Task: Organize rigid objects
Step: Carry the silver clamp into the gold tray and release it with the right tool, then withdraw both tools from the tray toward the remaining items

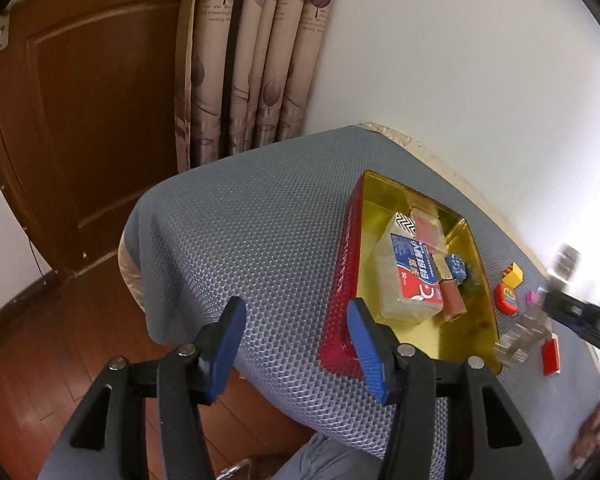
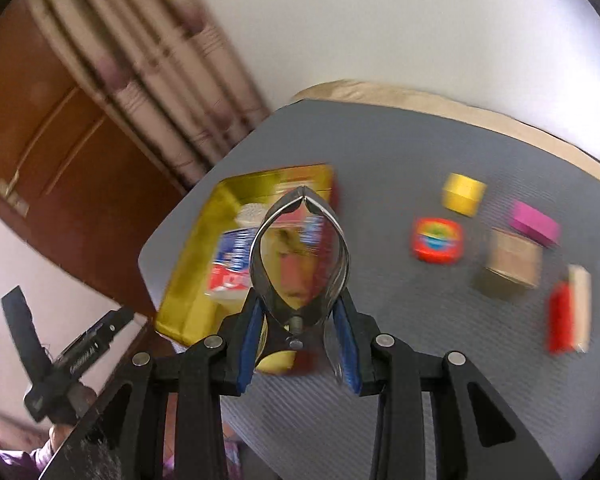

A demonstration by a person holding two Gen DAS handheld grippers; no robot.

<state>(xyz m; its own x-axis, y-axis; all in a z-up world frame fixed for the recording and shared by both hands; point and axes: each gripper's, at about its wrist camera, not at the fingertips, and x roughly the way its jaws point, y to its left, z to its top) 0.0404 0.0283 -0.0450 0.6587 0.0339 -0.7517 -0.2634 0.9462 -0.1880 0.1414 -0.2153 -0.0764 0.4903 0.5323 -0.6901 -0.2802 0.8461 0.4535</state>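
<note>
- Your left gripper is over the near edge of the grey mat. Its blue pads stand apart and nothing is between them, so it is let go.
- Just right of that gripper is the gold tin tray with a red side. It sits on the mat.
- Inside the tray lies a clear box with a blue and red label. A brown block and a small dark blue round thing lie right next to it.
- Right of the tray, on the mat, you have loose things: a yellow block, a round red and yellow thing, a pink block, a brown box and a red block. They sit near each other but not in the tray.
- In the left wrist view there is also a clear plastic piece beside the tray's near right corner.
- Your right gripper is squeezed tight on a shiny metal clipper tool. The tool's tips meet at the top. It is up in the air over the tray.
- The right wrist view is blurry, so small print cannot be read.
</note>
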